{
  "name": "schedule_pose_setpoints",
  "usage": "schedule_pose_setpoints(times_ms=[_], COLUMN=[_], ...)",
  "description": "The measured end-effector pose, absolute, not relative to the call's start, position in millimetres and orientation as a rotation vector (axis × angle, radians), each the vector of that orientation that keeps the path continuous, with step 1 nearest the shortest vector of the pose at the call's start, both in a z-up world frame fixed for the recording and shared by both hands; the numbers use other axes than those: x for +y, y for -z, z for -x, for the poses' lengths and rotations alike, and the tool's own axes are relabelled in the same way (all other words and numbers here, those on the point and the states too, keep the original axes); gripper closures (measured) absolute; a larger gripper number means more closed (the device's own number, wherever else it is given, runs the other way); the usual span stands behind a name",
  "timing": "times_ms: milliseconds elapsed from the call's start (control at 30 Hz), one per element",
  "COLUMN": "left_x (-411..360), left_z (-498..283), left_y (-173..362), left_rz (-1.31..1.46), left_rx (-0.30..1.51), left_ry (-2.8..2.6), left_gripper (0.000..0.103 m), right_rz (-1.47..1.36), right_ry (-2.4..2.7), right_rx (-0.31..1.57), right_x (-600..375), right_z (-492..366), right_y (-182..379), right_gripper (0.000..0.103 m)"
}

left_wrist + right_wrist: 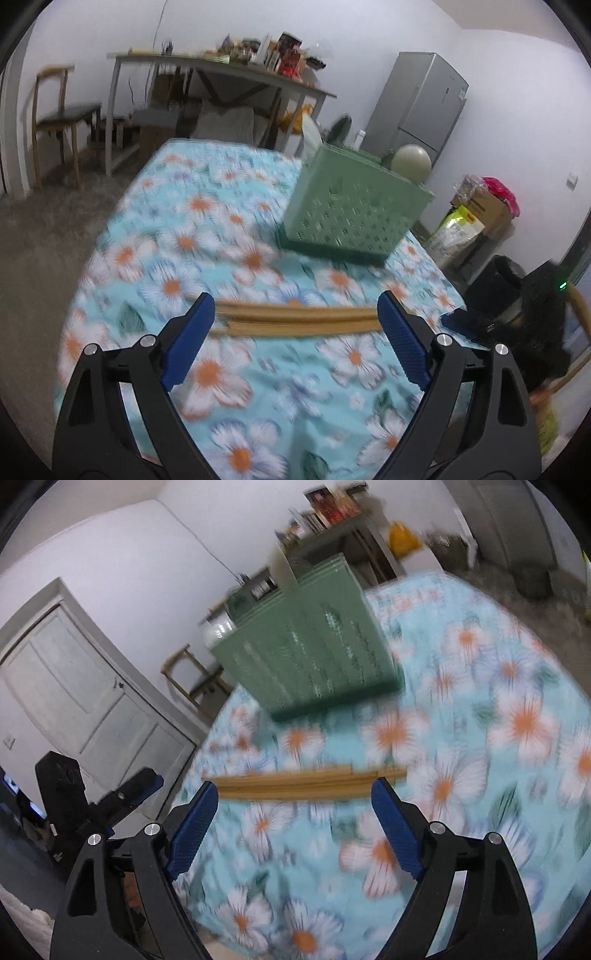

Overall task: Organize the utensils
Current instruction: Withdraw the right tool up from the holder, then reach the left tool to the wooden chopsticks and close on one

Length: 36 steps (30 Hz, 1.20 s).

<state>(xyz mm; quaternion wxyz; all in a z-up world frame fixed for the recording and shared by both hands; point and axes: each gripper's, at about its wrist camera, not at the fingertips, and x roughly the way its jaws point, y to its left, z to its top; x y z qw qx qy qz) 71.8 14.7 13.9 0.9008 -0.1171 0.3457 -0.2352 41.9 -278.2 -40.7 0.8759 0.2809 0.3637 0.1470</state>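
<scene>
Left gripper (295,314) spread wide, blue pads apart, nothing pinched between them; right gripper (294,792) likewise gaping, empty. Just past both sets of tips, flat on the cloth: a bundle of chopsticks (295,320), pale brown wood, long and slim, lying crosswise side by side, ends slightly uneven, blurred in both views. Seen again from the right wrist, chopsticks (310,781) stretched between the two pads' tips but with no pad visibly pressing on them. Beyond, further along the table, a sage-green perforated basket (351,210), upright, well apart from the sticks, with a white panel and a pale rounded thing poking above its rim. Underneath everything, a turquoise tablecloth (229,229) printed with white daisies, orange centres. Off to the left in the right wrist view, the other gripper's black frame and blue finger (147,781) hovering beside the table edge. Further out: a grey desk (221,66) piled with clutter, a wooden chair (55,114), a silver fridge (421,107) against the white wall, a cardboard box (484,206) with bags, a white panelled door (74,686).
</scene>
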Motion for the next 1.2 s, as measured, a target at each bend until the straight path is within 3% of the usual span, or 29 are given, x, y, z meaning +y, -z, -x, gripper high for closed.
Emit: schedule_pose_setpoints(times_ms=[100, 267, 400, 567, 600, 1000, 1200], left_x=[13, 19, 37, 56, 58, 72, 76], left_z=[-73, -88, -103, -112, -113, -92, -61], left_y=[3, 36, 66, 85, 90, 86, 79], left_rz=[0.336, 0.558, 0.794, 0.962, 0.993, 1.041, 0.936], left_rx=[0.795, 0.895, 0.948, 0.963, 0.970, 0.949, 0.991], left_ry=[0.520, 0.535, 0.493, 0.418, 0.405, 0.366, 0.333], left_gripper=[0.019, 0.041, 0.052, 0.088, 0.090, 0.092, 0.088], right_rz=[-0.613, -0.618, -0.633, -0.661, -0.667, -0.688, -0.696], right_ry=[-0.298, -0.305, -0.315, -0.320, -0.322, -0.364, -0.416], right_rx=[0.787, 0.766, 0.761, 0.772, 0.777, 0.766, 0.764], right_x=[-279, -284, -286, -287, -287, -288, -289], right_z=[-39, -35, -35, -34, -35, -38, -42], right_y=[49, 41, 42, 47, 48, 45, 45], right_gripper=[0.020, 0.020, 0.020, 0.020, 0.020, 0.020, 0.020])
